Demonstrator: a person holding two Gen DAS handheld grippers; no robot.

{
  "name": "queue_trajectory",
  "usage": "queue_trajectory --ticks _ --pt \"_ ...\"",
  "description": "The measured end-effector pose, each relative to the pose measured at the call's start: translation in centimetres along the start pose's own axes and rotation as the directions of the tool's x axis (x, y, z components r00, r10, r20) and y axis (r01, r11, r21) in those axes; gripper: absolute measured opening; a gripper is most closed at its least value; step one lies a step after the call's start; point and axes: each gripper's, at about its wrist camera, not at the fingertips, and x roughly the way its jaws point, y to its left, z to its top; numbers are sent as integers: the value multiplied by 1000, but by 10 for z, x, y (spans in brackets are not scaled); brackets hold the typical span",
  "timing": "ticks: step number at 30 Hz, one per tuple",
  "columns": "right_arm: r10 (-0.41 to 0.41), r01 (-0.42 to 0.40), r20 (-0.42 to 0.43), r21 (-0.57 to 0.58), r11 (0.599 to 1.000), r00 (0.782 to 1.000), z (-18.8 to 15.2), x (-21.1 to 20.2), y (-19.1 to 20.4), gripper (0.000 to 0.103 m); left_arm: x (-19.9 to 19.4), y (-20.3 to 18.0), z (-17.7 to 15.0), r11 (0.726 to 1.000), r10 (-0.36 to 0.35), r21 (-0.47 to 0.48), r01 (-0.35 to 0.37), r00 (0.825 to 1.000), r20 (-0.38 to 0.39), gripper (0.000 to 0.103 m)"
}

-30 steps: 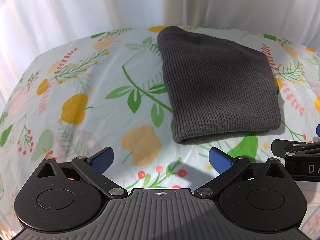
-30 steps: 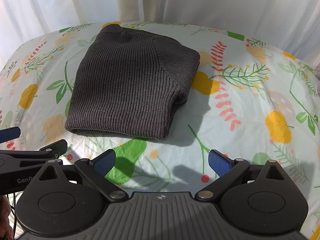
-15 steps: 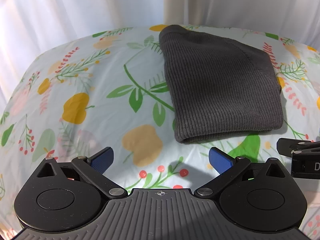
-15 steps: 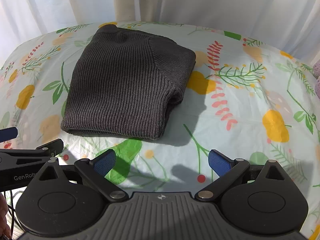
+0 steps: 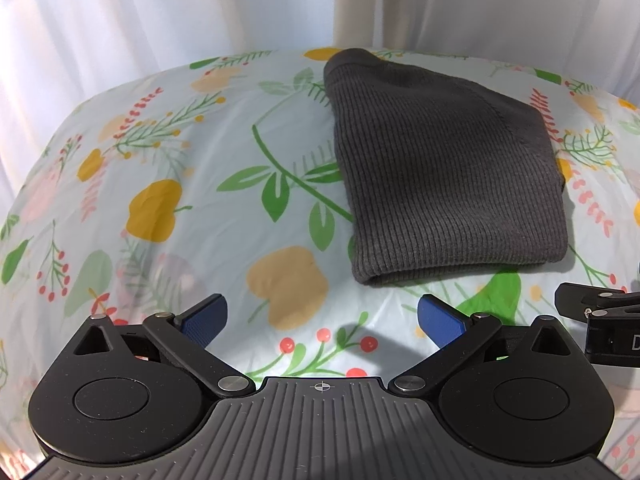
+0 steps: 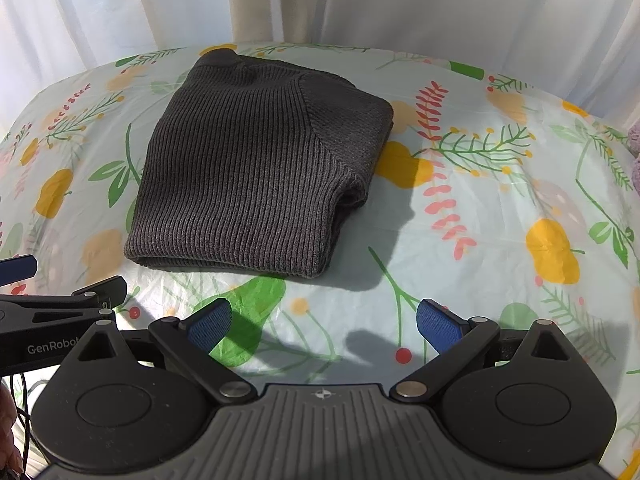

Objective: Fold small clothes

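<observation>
A dark grey ribbed knit garment (image 5: 444,168) (image 6: 256,168) lies folded into a compact rectangle on the floral tablecloth (image 5: 168,184) (image 6: 480,208). My left gripper (image 5: 322,316) is open, held above the cloth just short of the garment's near left corner, nothing between its blue pads. My right gripper (image 6: 322,326) is open too, hovering in front of the garment's near right edge, apart from it. Each gripper's body shows at the edge of the other's view: the right one (image 5: 600,328), the left one (image 6: 60,320).
White curtains (image 5: 200,12) (image 6: 360,0) hang close behind the table's far edge. A purple-grey piece of fabric (image 6: 634,152) peeks in at the right edge. Bare cloth spreads left of the garment and to its right.
Both grippers have drifted slightly; the garment sits a touch further left in the right wrist view and the right gripper shows less in the left view. The garment itself lies unchanged.
</observation>
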Motion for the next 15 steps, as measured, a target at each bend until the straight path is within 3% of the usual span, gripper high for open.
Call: queue_trajectory --ticks 15 --pt "-1 1 1 0 1000 1000 -1 -1 -1 99 0 0 0 1000 -7 -1 7 1000 -3 103"
